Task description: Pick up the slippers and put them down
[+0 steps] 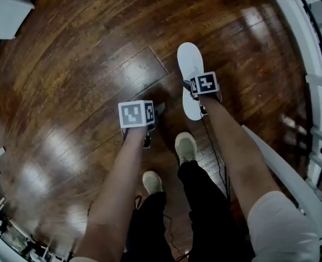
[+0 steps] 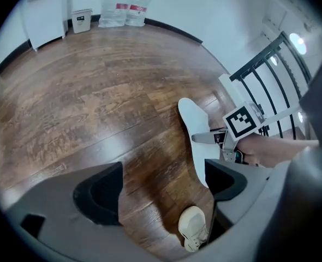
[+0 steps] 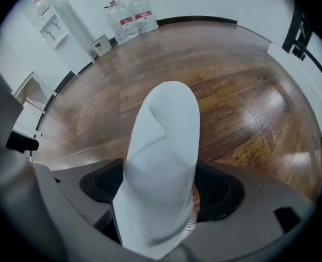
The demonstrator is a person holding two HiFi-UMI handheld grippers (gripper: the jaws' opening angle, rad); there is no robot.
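The white slipper [image 1: 189, 64] is clamped in your right gripper [image 1: 198, 94]. Its jaws press on both sides of the slipper, and the toe points to 12 o'clock over the wood floor [image 1: 84, 64]. Whether the slipper touches the boards, I can't tell. Your left gripper [image 1: 151, 123] hangs at the slipper's 8 o'clock, jaws spread with only floor between them. Your shoes [image 1: 186, 146] stand at the slipper's 6 o'clock.

The slipper [image 1: 189, 64] was plain white, and the floor [image 1: 79, 59] a glossy dark brown wood grain. The marker cubes [image 1: 135, 114] bore black-and-white squares; the shoes [image 1: 186, 146] were cream.
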